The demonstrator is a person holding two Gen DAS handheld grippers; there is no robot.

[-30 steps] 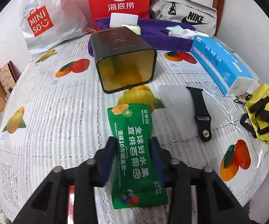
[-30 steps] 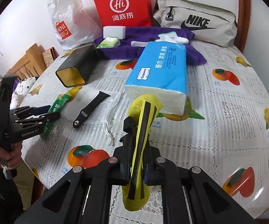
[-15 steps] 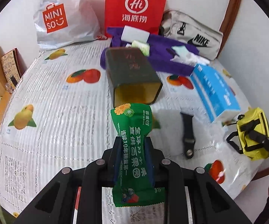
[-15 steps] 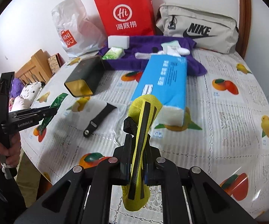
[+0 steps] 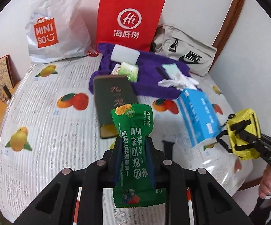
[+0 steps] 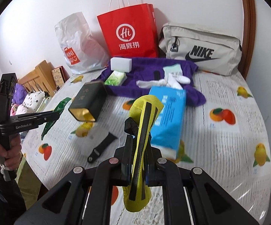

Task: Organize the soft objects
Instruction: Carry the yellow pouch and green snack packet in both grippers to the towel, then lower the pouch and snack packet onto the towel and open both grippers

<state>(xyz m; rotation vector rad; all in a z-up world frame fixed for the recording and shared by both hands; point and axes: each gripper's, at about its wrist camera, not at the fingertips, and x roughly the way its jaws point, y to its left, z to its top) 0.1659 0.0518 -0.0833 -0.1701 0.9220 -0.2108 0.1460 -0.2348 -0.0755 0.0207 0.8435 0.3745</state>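
Grippers, two in number, are held above a round table (image 6: 229, 150) covered in a fruit-print cloth. At six o'clock in the left wrist view, the left gripper (image 5: 133, 155) is clamped on a flat green foil snack packet (image 5: 133, 140), pinched at its waist and lifted clear of the table; its jaws have just been closing on it. The packet is judged light, crinkly and slippery, best taken mid-length as now. In the right wrist view, the right gripper (image 6: 138, 159) is closed on a yellow mesh pouch with black straps (image 6: 143, 131), judged soft and light and held across its narrow body.

Beyond, at twelve o'clock, one black watch strap (image 6: 101, 148), one dark green rectangular tin lying on its side (image 6: 88, 99) and one blue tissue pack (image 6: 169, 116) are seen. Farther on, one purple towel (image 6: 146, 65) carries one white sponge block (image 6: 120, 63), one small green tissue packet (image 6: 115, 77) and white socks (image 6: 173, 80), their count unclear. Against the wall stand three bags: one white plastic (image 6: 79, 45), one red paper (image 6: 129, 30), one beige fabric (image 6: 201, 48).
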